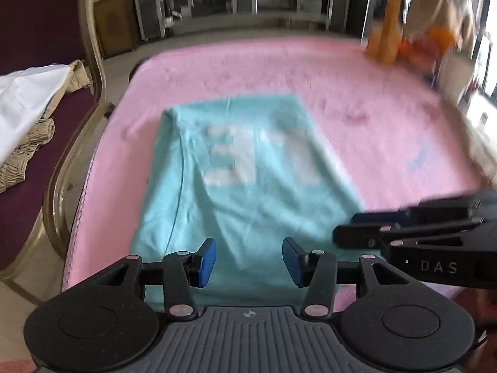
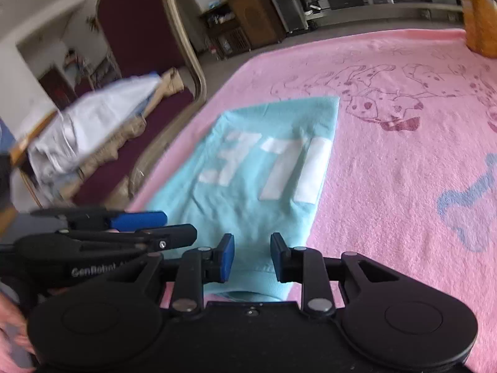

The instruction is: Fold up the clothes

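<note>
A light blue T-shirt (image 1: 242, 183) with white print lies folded into a narrow strip on the pink blanket (image 1: 388, 118). It also shows in the right wrist view (image 2: 264, 168). My left gripper (image 1: 248, 261) is open and empty above the shirt's near end. My right gripper (image 2: 251, 256) is open and empty above the shirt's near edge, close beside the left one. The right gripper shows side-on in the left wrist view (image 1: 344, 230), and the left gripper shows side-on in the right wrist view (image 2: 174, 225).
A chair (image 1: 77, 130) with a maroon seat stands left of the table and holds white and beige clothes (image 1: 28, 108). An orange and yellow stuffed toy (image 1: 400, 31) sits at the blanket's far right corner. Shelves and a wooden cabinet (image 1: 115, 21) stand behind.
</note>
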Demonstrator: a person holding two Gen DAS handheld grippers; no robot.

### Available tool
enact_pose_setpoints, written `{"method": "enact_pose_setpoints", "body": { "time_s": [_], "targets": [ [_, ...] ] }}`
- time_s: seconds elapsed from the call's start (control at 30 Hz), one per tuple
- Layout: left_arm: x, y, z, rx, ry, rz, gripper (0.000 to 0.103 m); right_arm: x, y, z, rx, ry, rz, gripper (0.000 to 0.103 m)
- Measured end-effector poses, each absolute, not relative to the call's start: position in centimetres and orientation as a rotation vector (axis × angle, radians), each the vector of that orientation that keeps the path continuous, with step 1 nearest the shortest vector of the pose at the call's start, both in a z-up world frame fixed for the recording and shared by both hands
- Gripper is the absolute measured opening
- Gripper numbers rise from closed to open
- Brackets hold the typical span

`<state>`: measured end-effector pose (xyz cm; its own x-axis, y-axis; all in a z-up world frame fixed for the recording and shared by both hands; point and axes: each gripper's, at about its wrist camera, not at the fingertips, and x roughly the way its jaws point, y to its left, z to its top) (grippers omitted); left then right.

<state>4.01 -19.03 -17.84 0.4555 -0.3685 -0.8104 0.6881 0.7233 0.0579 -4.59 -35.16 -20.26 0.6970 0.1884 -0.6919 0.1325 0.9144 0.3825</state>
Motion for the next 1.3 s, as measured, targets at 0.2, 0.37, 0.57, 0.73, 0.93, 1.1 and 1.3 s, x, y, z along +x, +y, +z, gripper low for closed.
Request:
{"method": "enact_pose_setpoints", "body": {
  "time_s": [0.2, 0.37, 0.57, 0.73, 0.93, 1.1, 1.3],
  "targets": [
    [3.2, -17.8, -17.8, 0.431, 0.92, -0.656, 0.049, -5.2, -34.8, -19.9, 0.338, 0.861, 0.053, 0.023],
    [2.2, -15.4, -16.2, 0.297, 0.894, -0.686, 0.046, -6.3, -35.3, -18.8, 0.324, 0.926, 0.006, 0.029],
    [3.6, -15.7, -16.7, 0.236, 0.914, -0.664, 0.045, -7.0, -37.0, -18.2, 0.486, 0.813, 0.045, 0.01],
    [3.0, -17.2, -17.9, 0.338, 0.922, -0.667, 0.047, -5.8, -35.9, -19.6, 0.514, 0.842, 0.119, 0.01],
    [3.6, -15.9, -17.2, 0.296, 0.942, -0.643, 0.046, -6.1, -35.5, -20.0, 0.483, 0.915, 0.112, 0.008],
    [5.6, -12.7, -13.7, 0.103, 0.865, -0.618, 0.048, -7.3, -37.7, -17.6, 0.584, 0.823, 0.087, 0.011],
    [9.0, -11.3, -9.4, 0.047, 0.765, -0.618, 0.06, -6.6, -39.8, -11.4, 0.596, 0.691, 0.089, 0.019]
  ]
}}
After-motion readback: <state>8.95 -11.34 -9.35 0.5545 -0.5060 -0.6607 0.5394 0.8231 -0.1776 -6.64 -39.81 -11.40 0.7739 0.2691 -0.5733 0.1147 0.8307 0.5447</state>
